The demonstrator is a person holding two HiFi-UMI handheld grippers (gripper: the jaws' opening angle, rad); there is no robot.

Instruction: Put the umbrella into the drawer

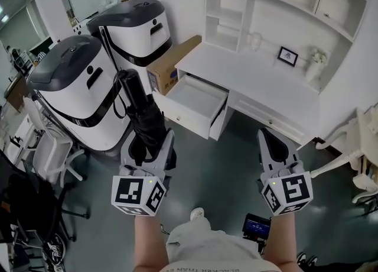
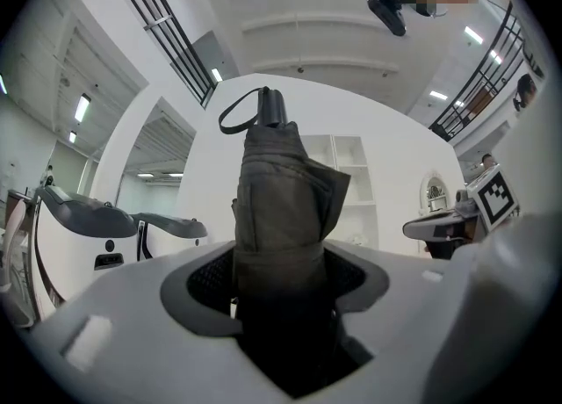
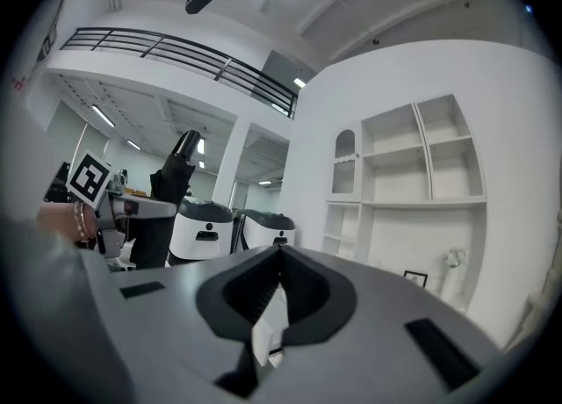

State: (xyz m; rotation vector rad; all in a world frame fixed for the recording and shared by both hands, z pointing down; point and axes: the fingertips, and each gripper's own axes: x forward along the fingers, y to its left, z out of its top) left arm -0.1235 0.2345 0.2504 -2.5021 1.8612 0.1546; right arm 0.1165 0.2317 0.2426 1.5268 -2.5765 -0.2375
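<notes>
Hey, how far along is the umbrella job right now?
Done: the drawer stands open and the folded umbrella is picked up. In hand: the left gripper clamps the umbrella upright; the right gripper is shut and empty. Left: carry the umbrella to the drawer and lay it inside.

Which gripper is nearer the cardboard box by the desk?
Left. The left gripper, holding the umbrella, is in front of the cardboard box; the right gripper is off beyond the open drawer.

matt cloth umbrella, smooth white drawer
</notes>
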